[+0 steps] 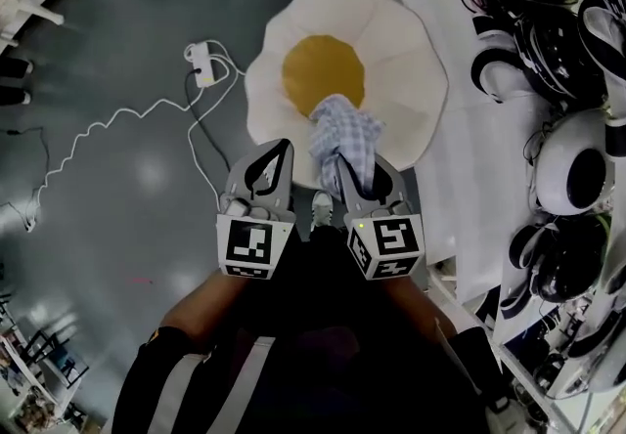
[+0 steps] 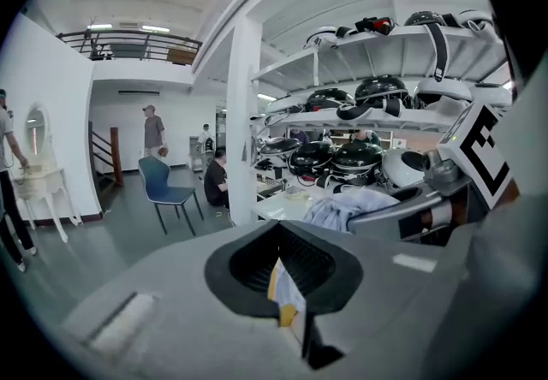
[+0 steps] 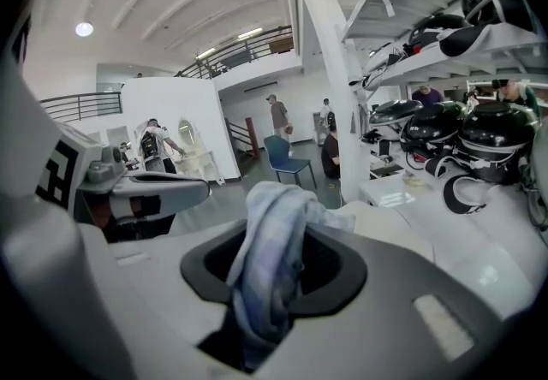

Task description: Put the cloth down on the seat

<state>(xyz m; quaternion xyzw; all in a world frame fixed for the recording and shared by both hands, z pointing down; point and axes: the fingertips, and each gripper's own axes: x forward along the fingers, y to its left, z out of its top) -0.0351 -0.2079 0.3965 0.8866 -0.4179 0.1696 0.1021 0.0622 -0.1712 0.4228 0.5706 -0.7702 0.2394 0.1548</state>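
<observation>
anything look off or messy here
Only the white cable and power strip lying loose across the floor left of the egg-shaped seat. The cloth is bunched in the right gripper, not yet put down.
</observation>
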